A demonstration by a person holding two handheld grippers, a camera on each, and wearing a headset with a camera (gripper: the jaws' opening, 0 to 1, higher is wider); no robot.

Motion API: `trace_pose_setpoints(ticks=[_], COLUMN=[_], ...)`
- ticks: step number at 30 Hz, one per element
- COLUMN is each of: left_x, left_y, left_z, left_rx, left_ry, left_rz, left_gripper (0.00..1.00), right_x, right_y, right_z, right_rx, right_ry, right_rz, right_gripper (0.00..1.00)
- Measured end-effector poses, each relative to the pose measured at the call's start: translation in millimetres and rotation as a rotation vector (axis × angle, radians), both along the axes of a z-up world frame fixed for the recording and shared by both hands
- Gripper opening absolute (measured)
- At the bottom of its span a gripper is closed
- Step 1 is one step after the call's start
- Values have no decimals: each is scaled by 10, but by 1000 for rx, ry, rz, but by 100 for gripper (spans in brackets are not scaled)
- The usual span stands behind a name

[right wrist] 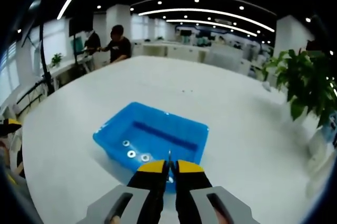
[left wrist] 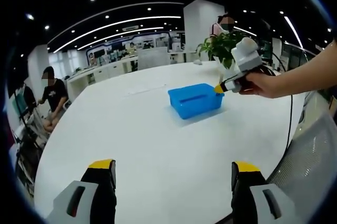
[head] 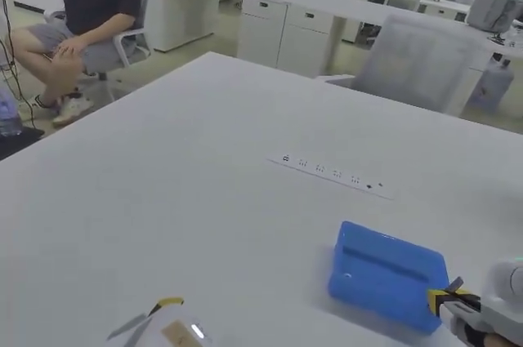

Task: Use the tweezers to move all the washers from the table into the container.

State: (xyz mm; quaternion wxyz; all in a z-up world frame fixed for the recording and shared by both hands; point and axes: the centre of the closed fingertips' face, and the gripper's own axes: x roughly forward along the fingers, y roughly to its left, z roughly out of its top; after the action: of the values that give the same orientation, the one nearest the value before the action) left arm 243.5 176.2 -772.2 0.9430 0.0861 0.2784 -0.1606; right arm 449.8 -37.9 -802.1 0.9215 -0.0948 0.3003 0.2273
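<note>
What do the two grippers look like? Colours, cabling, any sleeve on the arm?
Both match: the left gripper and right gripper have light grey slotted jaw bodies, black inner faces and yellow tips. In the left gripper view the right one's body looks white, and a thin black cable runs down from it. The forearm behind the hand is bare, with no sleeve.

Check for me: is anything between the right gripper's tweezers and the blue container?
Nothing visible stands in the way. The right gripper is shut on the tweezers, whose tip sits just over the near rim of the open-topped container. Three washers lie on its floor.
</note>
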Motion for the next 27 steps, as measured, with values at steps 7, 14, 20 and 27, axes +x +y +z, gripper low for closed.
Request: trace_pose_setpoints(ticks=[7, 14, 20, 27], left_x=[0, -2, -4, -4], left_y=[1, -8, -20, -12], left_z=[4, 26, 36, 58], left_rx=[-2, -5, -1, -3], left_ry=[-2, -12, -17, -29], left_rz=[0, -4, -11, -8], left_gripper=[92, 92, 92, 92], right_x=[-24, -389, -789, -1220], right_y=[18, 138, 196, 199], right_z=[254, 569, 604, 316], right_rx=[55, -61, -144, -270], right_ry=[-44, -114, -104, -1], right_rz=[5, 245, 390, 574], right_gripper=[3, 2, 2, 2])
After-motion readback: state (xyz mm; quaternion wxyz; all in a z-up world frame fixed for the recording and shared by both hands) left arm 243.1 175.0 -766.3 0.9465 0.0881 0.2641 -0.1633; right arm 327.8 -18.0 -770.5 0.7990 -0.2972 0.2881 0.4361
